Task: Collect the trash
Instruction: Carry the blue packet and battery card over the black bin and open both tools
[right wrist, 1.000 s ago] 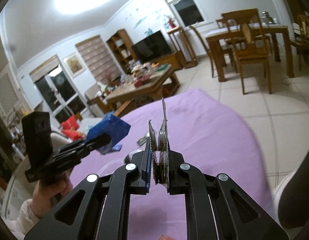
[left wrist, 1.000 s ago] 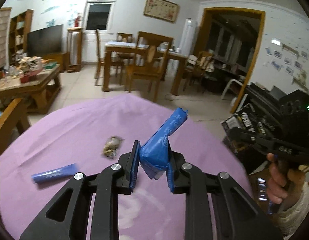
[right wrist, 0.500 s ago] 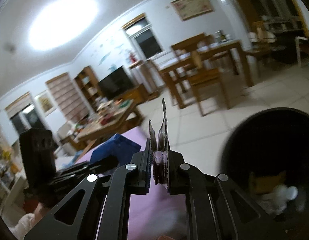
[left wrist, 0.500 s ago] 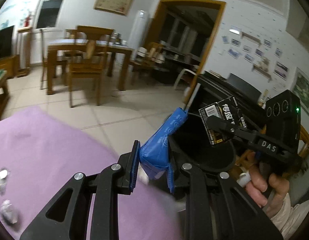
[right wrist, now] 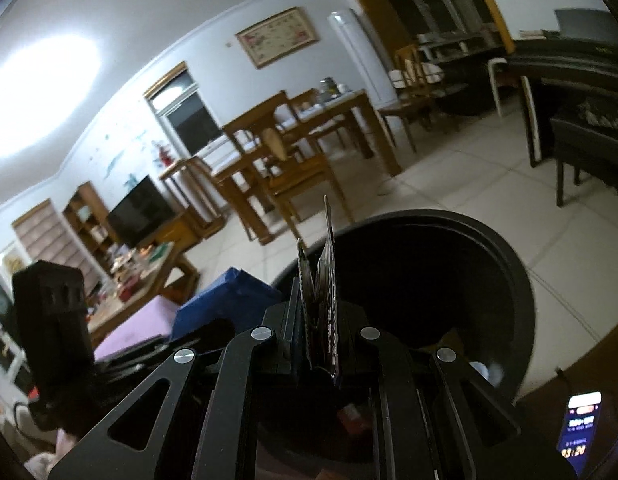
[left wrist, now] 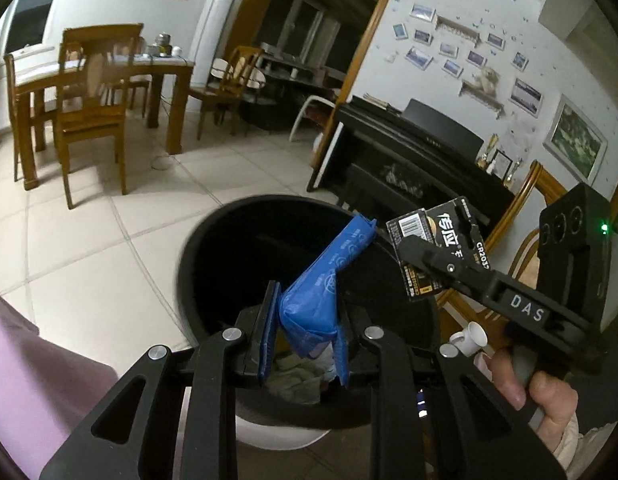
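My left gripper (left wrist: 305, 336) is shut on a crumpled blue wrapper (left wrist: 329, 284) and holds it over the open black trash bin (left wrist: 213, 240). My right gripper (right wrist: 317, 320) is shut on a flat black battery package (right wrist: 325, 288), also over the bin (right wrist: 489, 240). In the left wrist view the right gripper (left wrist: 425, 256) shows at the right, holding the black package (left wrist: 441, 240) above the bin's far rim. In the right wrist view the blue wrapper (right wrist: 225, 300) shows at the left. Some trash lies in the bin.
The purple tablecloth (left wrist: 25, 380) edge is at lower left. A black piano (left wrist: 409, 160) stands behind the bin. A wooden dining table with chairs (left wrist: 89, 92) stands across the tiled floor. A lit phone (right wrist: 581, 424) shows at lower right.
Both grippers swung right from the purple table to over the black bin, still holding the blue wrapper and the black package. The bin now fills the middle of both views.
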Demonstrator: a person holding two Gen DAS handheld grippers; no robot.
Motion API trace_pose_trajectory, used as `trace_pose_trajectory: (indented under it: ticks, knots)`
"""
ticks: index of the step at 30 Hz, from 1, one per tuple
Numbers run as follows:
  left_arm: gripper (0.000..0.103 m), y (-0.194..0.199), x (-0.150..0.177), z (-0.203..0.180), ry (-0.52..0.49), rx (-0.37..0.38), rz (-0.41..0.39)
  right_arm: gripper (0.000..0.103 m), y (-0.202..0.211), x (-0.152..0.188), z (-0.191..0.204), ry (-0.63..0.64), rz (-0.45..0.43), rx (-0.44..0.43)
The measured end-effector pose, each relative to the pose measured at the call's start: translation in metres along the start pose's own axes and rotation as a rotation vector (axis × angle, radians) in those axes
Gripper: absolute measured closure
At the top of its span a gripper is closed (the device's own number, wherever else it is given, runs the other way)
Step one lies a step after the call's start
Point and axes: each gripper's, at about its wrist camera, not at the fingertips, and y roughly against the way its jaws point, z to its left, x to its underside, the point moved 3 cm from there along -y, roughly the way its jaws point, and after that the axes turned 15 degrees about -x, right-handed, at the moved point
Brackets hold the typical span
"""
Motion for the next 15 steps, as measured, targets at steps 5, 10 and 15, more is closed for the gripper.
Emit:
trace_pose_trajectory:
  ticks: [5, 10, 15]
  knots:
    - [0.078, -0.013, 0.001, -0.008, -0.02, -0.026, 0.029, 0.09, 0.012, 0.005, -0.022, -0.033, -0.037, 0.015]
    - [0.077, -0.017, 0.001, -0.006, -0.03, -0.037, 0.049, 0.09, 0.012, 0.005, -0.022, -0.034, -0.053, 0.014]
    - [0.007, -0.016, 0.002, -0.01, -0.059, -0.105, 0.055, 0.027, 0.019, 0.003, -0.013, -0.037, -0.106, 0.008]
